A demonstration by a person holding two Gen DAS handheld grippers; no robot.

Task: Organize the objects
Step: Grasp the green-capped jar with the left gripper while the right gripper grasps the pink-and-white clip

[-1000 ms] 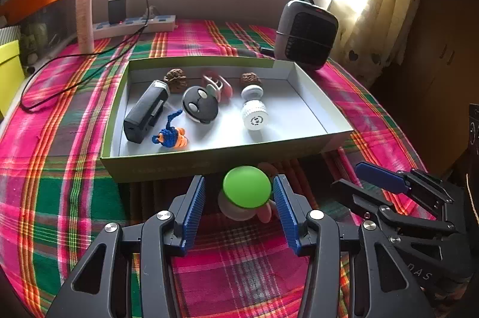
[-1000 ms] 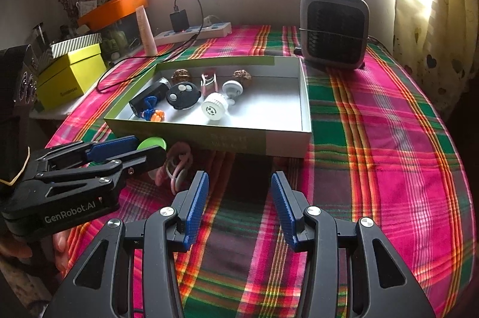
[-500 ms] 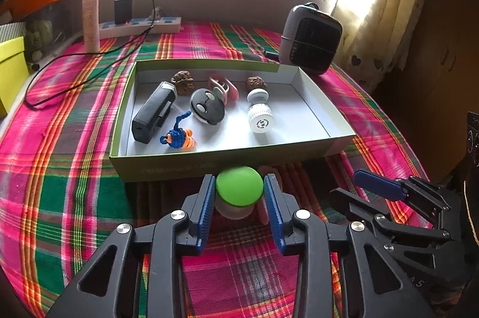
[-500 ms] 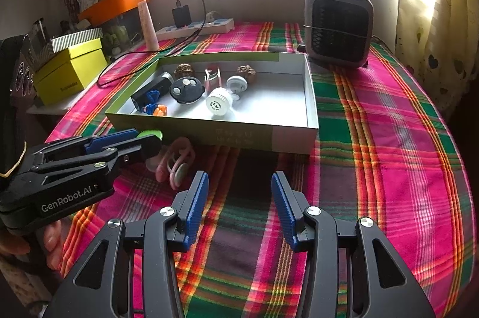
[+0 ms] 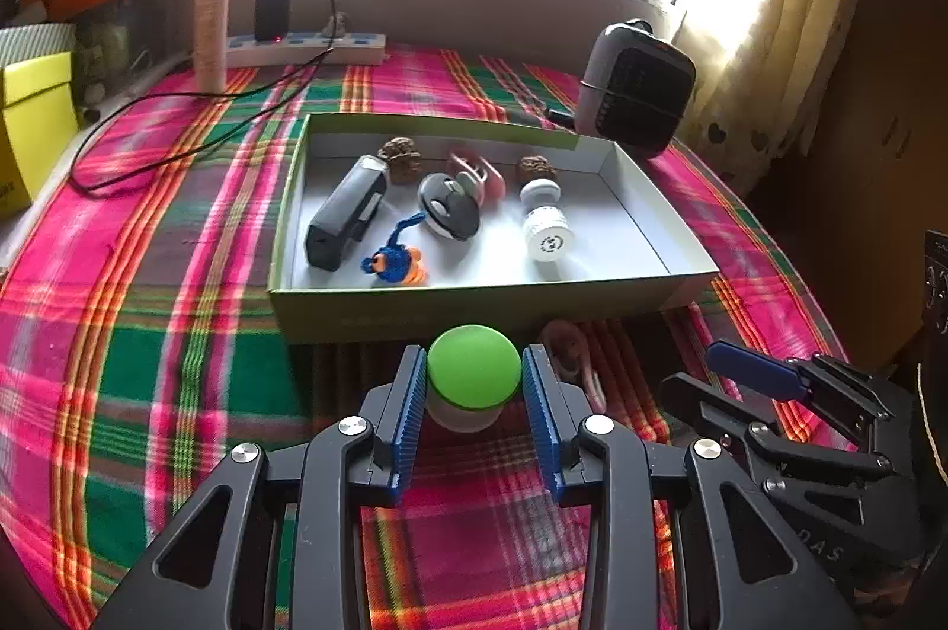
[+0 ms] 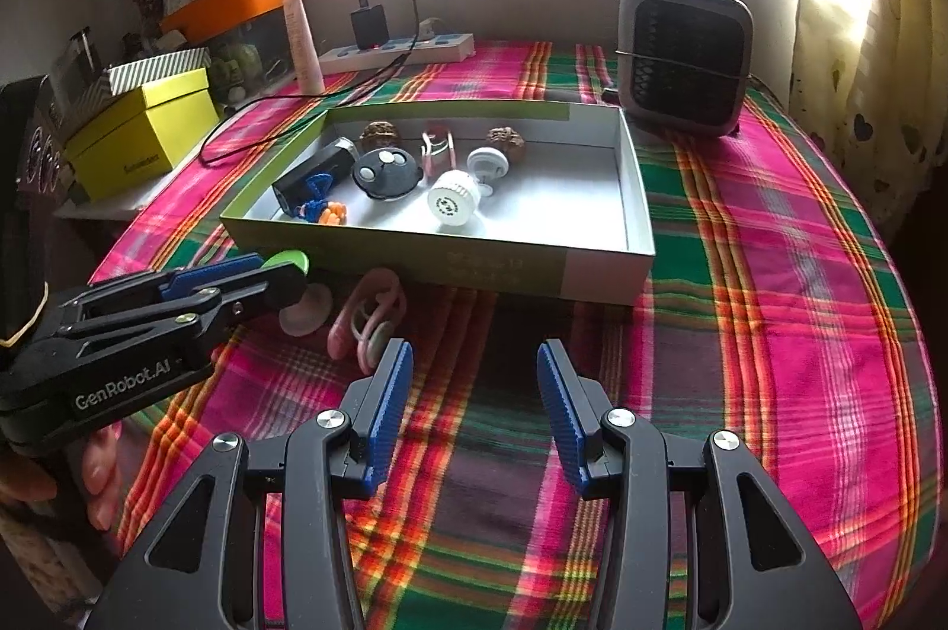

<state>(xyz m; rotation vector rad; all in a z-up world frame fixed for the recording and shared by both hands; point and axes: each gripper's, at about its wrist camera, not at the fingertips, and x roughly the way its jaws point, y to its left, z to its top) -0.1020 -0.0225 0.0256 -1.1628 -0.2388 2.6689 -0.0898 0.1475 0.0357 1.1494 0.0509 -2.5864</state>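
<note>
So the left gripper point(image 5: 474, 381) has its two blue pads pressed against the sides of a green-capped knob point(image 5: 474, 374), a round thing with a green top and a whitish base, just in front of the near wall of the box point(image 5: 474, 313). The jaws have only just been closing onto it. From the right wrist view the whitish base looks like it's down on the plaid tablecloth point(image 6: 770, 274), but I can't tell for sure whether it's touching.

The right gripper point(image 6: 474, 399) is sitting about half open with nothing between its pads, only cloth underneath.

Just right of the knob, one pink ring toy point(image 6: 367, 316) lies on the cloth, outside the box.

Counting what's in the box: one black rectangular gadget point(image 5: 343, 221), one blue-and-orange knotted toy point(image 5: 394, 264), one round dark disc point(image 5: 447, 212), one more pink ring piece point(image 5: 477, 173), one white knob point(image 5: 546, 227) and two brown walnut-looking lumps point(image 5: 401, 159). Seven things in all, bunched in the left half.

Behind the box: one small heater point(image 6: 684, 58), one power strip point(image 6: 397, 50) with one black charger plugged in, and one yellow box point(image 6: 142, 132) off to the left.
</note>
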